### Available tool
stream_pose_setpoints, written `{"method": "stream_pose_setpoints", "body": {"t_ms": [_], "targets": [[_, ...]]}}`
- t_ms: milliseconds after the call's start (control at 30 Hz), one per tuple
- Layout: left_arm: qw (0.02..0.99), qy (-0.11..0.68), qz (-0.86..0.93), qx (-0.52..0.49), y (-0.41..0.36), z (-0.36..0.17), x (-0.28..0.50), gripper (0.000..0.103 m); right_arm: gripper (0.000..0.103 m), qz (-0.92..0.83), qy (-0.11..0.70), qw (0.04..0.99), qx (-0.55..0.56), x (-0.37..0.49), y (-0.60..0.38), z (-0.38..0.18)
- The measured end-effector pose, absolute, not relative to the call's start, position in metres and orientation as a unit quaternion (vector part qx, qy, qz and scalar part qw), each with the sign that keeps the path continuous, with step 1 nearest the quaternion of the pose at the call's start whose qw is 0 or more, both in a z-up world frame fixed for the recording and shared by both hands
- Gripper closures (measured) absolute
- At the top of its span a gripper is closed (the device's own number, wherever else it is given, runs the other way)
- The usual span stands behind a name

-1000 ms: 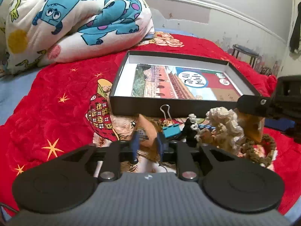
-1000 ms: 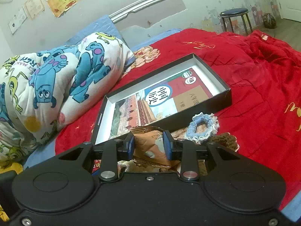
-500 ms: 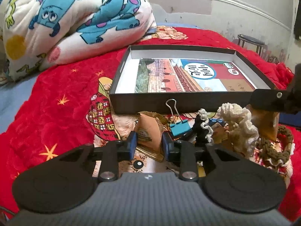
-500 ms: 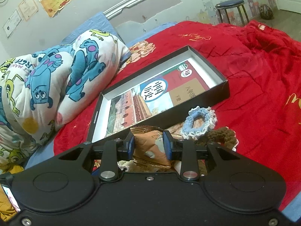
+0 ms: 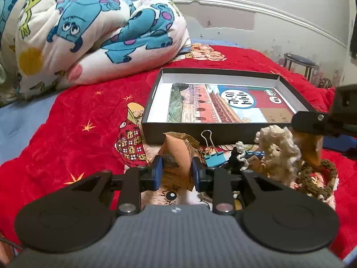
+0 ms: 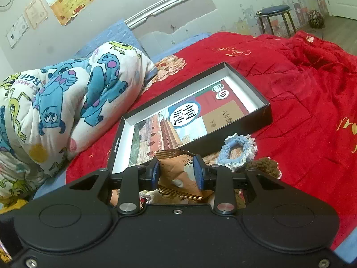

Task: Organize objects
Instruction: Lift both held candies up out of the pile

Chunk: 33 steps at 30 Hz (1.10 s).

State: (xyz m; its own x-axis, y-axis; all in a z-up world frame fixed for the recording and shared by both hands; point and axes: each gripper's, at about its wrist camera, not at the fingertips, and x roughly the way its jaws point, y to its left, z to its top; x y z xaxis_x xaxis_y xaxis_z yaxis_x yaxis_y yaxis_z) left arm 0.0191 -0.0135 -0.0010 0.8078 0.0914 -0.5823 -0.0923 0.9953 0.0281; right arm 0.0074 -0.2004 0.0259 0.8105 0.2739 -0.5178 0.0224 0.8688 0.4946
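Left gripper (image 5: 175, 169): fingers clamped on a brown snack packet (image 5: 176, 154); the jaws have just been closing, and the blue pads now press its two sides.
Left packet, pose: stands upright between the fingers, long axis vertical, crimped top edge pointing up and just in front of the black box (image 5: 200, 131).
Right gripper (image 6: 176, 170): fingers clamped on a second brown packet (image 6: 178, 174).
Right packet, pose: tilted, its crimped end up and towards the box, the other end low under the gripper body.
Box: shallow, open, lies flat on the red blanket (image 5: 67, 129); a printed booklet (image 5: 223, 106) lies flat inside, long side along the box.
Blue binder clip (image 5: 214, 157): just right of the left packet, wire handles up.
Cream scrunchie (image 5: 279, 154): right of the clip, beside a brown scrunchie (image 5: 316, 176).
Blue scrunchie (image 6: 237, 149): on the blanket, against the box's near wall, right of the right gripper's fingers.
Cartoon quilt (image 5: 89, 33): bundled at the far left of the bed.
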Motion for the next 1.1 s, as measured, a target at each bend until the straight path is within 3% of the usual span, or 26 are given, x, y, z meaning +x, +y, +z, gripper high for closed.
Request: {"method": "stream_pose_setpoints", "body": {"t_ms": [667, 1100], "targets": [[0.967, 0.255, 0.018, 0.002, -0.009, 0.031, 0.003, 0.071, 0.072, 0.097, 0.281, 0.915, 0.272, 0.006, -0.204, 0.031], [0.952, 0.305, 0.005, -0.006, 0.000, 0.027, 0.002, 0.071, 0.073, 0.090, 0.311, 0.904, 0.279, 0.013, -0.208, 0.025]]}}
